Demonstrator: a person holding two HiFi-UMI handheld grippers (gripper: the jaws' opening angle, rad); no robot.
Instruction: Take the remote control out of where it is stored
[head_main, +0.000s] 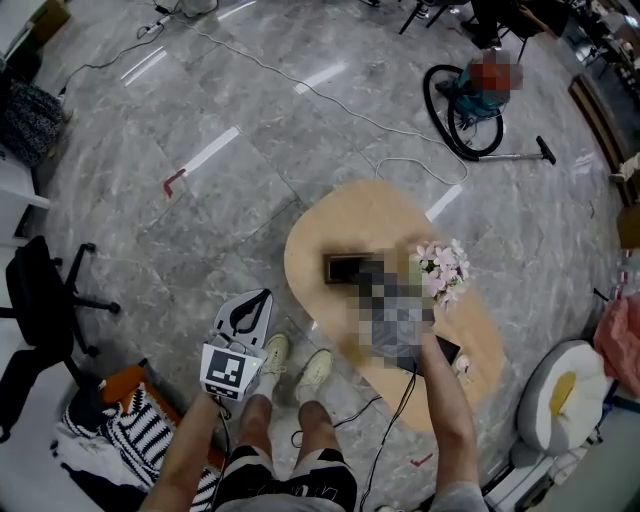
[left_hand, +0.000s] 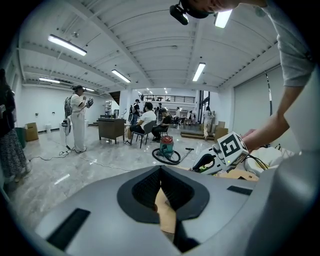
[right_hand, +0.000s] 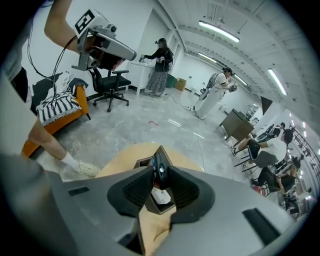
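One oval wooden table on grey stone floor, topped with a dark brown open box and pink flowers. Left gripper held off the table's edge near the person's white shoes, jaws together on nothing. Right gripper over the box, pads clamped on the black remote control, which stands on edge at the box's opening.

Tight below, open above
Beneath the fingers of the right gripper, the storage box walls hem the remote control; flowers stand near on their right; overhead is free.
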